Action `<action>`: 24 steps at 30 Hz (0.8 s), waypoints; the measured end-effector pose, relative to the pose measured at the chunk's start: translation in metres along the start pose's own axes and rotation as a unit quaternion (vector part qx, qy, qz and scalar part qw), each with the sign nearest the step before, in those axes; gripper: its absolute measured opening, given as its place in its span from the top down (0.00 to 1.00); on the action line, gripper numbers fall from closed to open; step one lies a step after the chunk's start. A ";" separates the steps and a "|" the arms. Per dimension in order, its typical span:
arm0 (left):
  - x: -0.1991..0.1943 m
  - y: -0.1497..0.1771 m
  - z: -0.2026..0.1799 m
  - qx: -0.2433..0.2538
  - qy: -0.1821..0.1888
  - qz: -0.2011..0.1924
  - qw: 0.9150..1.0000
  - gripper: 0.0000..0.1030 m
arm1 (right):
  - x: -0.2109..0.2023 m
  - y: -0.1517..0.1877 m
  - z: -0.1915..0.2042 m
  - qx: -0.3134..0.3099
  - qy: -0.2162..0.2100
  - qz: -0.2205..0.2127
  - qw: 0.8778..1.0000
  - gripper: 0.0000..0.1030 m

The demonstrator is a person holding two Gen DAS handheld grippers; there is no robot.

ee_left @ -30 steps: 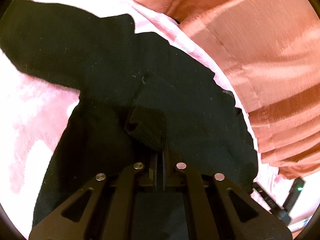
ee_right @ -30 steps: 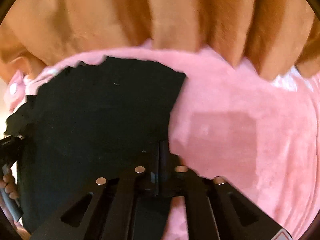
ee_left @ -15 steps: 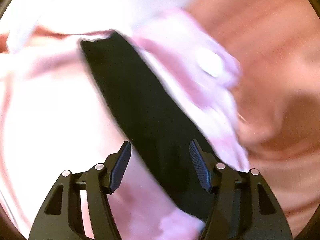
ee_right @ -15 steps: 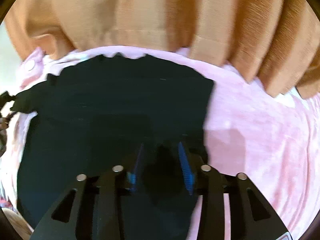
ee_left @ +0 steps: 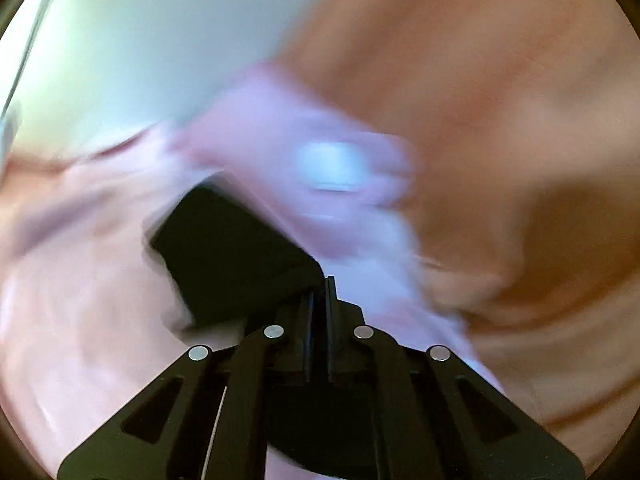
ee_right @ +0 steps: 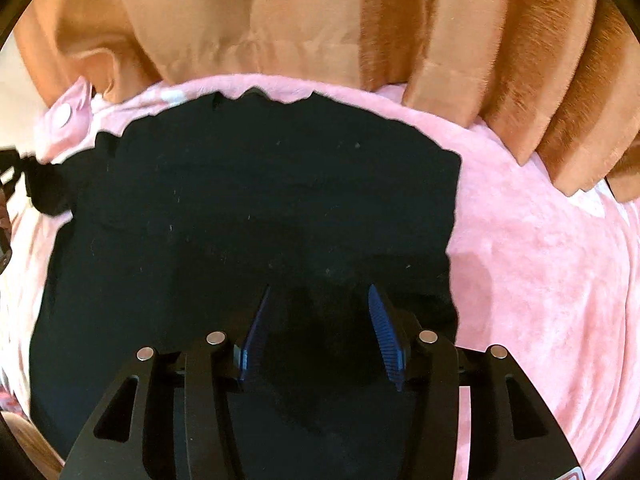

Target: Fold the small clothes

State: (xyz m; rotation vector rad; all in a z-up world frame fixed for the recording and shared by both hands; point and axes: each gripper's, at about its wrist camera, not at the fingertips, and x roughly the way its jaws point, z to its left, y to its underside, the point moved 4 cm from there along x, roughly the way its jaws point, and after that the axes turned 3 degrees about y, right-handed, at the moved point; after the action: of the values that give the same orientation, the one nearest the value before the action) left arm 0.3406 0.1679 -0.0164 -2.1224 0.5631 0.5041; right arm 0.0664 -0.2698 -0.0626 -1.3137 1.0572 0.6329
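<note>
Since it's thin dark knit, the black garment (ee_right: 248,216) should handle as light, limp and floppy w/ no stiffness. It'll sag from any single pinch, so best taken at a hem or corner, ideally two corners at once to keep the edge straight. Fabric looks a bit grippy, prob. won't slip from ribbed pads, but the plush pink blanket (ee_right: 540,264) under it may drag on it.

Garment lies spread mostly flat on the blanket, w/ orange-brown curtain (ee_right: 320,20) hanging just behind. Its right edge is straight, far edge a bit wavy, and one part trails off to the left side.

Right gripper (ee_right: 318,332) hovers low over the near part of the garment, pointing fwd toward the curtain, tilted down. Fingers spread apart, blue pads (ee_right: 384,336) showing, nothing between them; can't tell if tips touch the cloth.

Left gripper (ee_left: 319,300) view is heavily motion-blurred. Jaws pressed together, pinching a corner or edge of the garment (ee_left: 232,256), which hangs out ahead and left of the tips as a dark flap above the blanket (ee_left: 80,300). Gripper seems angled up toward the curtain (ee_left: 500,100) and pale wall (ee_left: 160,40). My guess: left is carrying the side part across for a fold, right free to pin or smooth.
</note>
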 end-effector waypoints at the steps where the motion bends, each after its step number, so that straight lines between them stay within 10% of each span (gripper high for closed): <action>1: -0.009 0.012 -0.045 0.049 0.037 0.005 0.998 0.97 | -0.002 -0.001 -0.003 0.002 0.001 -0.003 1.000 0.53; 5: -0.030 0.103 -0.175 0.201 0.143 0.062 0.967 0.96 | -0.005 -0.005 -0.016 0.013 0.010 -0.009 1.000 0.52; 10: -0.016 0.241 -0.218 0.261 0.167 0.207 0.928 0.86 | 0.001 -0.004 -0.042 0.034 0.023 0.002 0.999 0.51; 18: -0.021 0.205 -0.137 0.072 0.107 0.205 0.970 0.56 | 0.003 -0.010 -0.059 0.092 -0.058 0.007 0.994 0.47; 24: -0.010 0.170 -0.086 0.011 0.071 0.192 0.979 0.53 | 0.018 -0.026 -0.049 0.127 -0.117 0.012 0.985 0.46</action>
State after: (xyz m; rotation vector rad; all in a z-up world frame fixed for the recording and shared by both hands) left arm 0.2504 0.0093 -0.0726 -2.0447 1.0662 0.5566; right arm 0.0839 -0.3256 -0.0635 -0.9803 0.9293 0.6304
